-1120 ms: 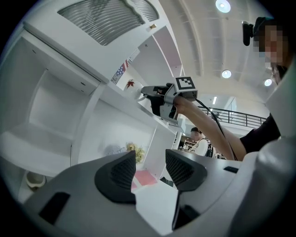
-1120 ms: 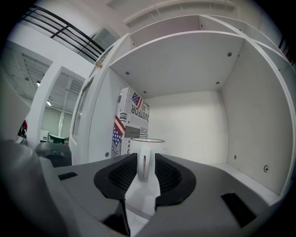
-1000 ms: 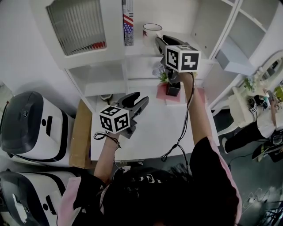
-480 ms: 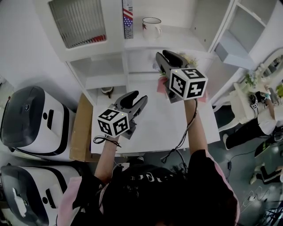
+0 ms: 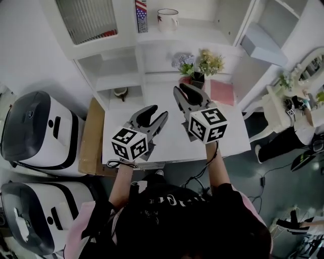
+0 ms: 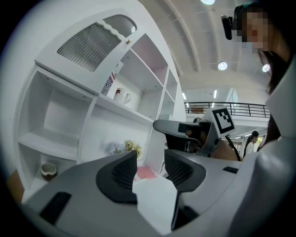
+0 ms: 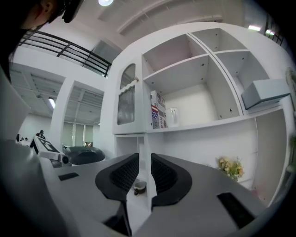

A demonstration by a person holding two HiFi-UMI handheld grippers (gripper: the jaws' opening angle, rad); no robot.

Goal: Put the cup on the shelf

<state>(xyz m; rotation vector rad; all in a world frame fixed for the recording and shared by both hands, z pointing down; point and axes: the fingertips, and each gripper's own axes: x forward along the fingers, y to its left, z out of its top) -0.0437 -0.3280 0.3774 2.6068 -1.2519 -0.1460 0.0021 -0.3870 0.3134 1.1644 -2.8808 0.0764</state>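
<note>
Two white machines (image 5: 35,136) stand at the far left, with a cardboard box (image 5: 92,146) between them and the table (image 5: 228,136). Over the table hovers the left gripper (image 5: 156,114), its jaws wide but closing on nothing. The cup (image 5: 167,18) stands on the upper shelf (image 5: 202,35) beside a flag-printed book (image 5: 140,8), well apart from both grippers. The right gripper (image 5: 188,93), its jaws narrow and empty, is near the flowers (image 5: 198,63).

White table (image 5: 230,136), centre frame, carries potted flowers (image 5: 197,65) with pink mat (image 5: 221,92) just beside. Left side: upper machine (image 5: 40,132) and lower machine (image 5: 35,212), white with dark lids; brown board (image 5: 93,144) between upper machine and table.
</note>
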